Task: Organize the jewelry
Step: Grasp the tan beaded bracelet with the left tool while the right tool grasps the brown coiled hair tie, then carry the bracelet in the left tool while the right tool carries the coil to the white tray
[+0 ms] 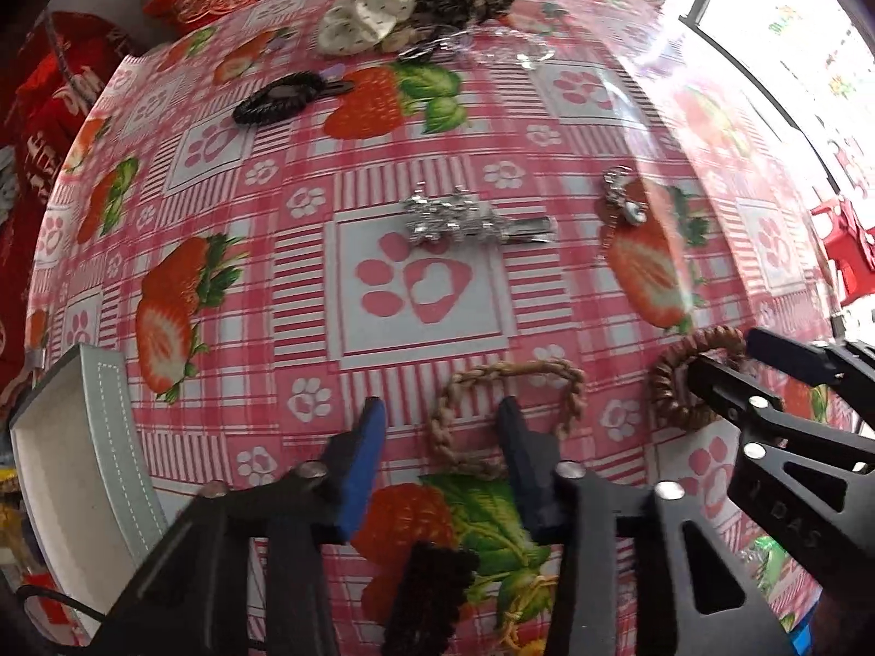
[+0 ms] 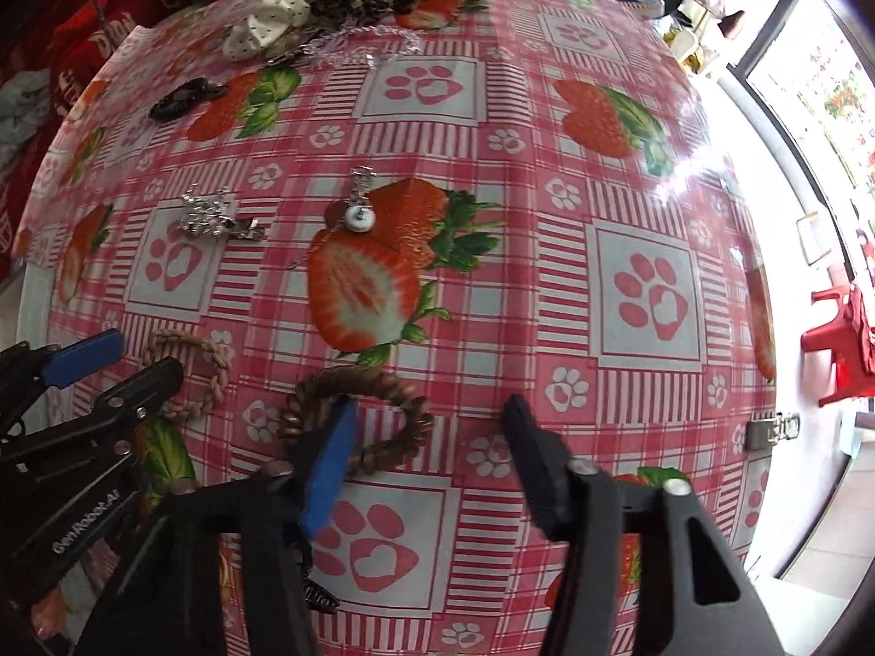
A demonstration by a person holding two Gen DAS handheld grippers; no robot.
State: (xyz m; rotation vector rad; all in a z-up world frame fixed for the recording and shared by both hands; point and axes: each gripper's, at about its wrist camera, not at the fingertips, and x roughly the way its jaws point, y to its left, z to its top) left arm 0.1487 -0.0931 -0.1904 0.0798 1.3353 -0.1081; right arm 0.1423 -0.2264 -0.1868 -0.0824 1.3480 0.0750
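A: Where are the bracelets?
B: The light braided rope bracelet (image 1: pixel 506 415) straddles one finger of the left gripper (image 1: pixel 443 426), jaws half-wide, not pinching. The darker coiled brown bracelet (image 2: pixel 355 415) likewise rings a finger of the right gripper (image 2: pixel 432 426).
A: Room?
B: Open cloth ahead; the silver rhinestone hair clip (image 1: pixel 470 218) lies beyond, the white stitched box (image 1: pixel 82 437) at the left edge

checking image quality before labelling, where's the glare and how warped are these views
Left wrist view: window glare streaks the glossy tablecloth at upper right; fisheye bulges the checks; the silver hair clip stays sharp. Right wrist view: the window side blows out white, a bright hotspot sits beside it on the cloth, edges curve strongly.
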